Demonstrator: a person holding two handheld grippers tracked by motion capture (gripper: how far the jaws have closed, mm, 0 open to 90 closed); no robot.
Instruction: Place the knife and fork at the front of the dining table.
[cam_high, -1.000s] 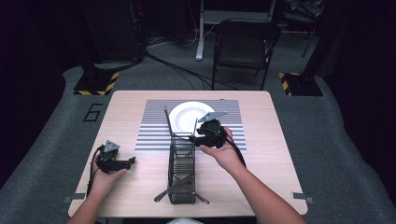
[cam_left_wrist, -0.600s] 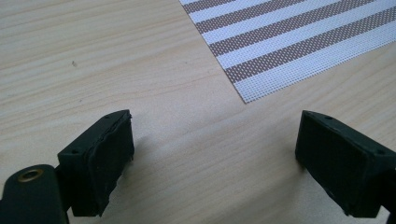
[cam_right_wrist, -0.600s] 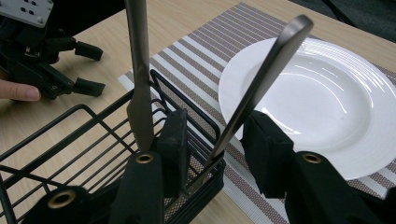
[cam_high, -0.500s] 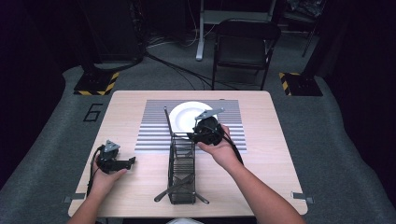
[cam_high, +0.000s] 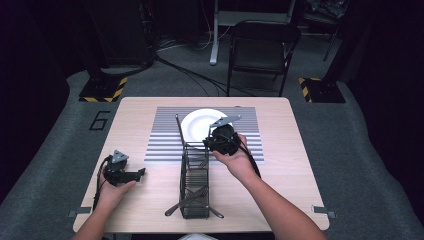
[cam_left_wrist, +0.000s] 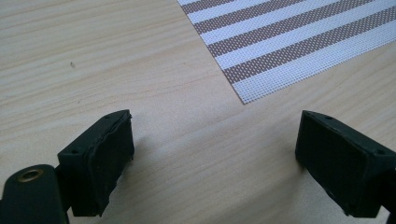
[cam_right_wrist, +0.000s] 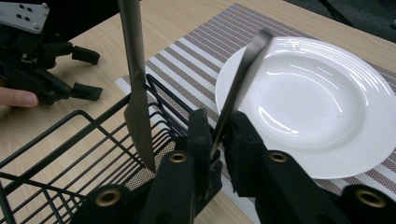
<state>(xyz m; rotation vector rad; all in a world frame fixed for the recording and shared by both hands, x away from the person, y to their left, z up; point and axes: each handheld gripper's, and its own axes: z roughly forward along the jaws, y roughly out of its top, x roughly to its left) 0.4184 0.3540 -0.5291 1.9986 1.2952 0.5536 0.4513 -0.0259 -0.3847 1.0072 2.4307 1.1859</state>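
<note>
obstacles: wire rack (cam_high: 194, 187) stood mid-table, a knife (cam_right_wrist: 136, 79) upright in its far end | plate (cam_high: 202, 125) lay on striped mat (cam_high: 165, 145) just beyond rack | left gripper (cam_high: 122, 172) occupied table's left | free: bare wood (cam_high: 285, 165) right of rack lay open; strip between left gripper and rack open

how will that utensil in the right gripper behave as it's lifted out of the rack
The utensil looks like thin polished metal, so probably stiff and light but slippery. The right gripper, whose jaws have just been closing, pinches it low on the handle, so it may pivot. It could snag the rack wires.
</note>
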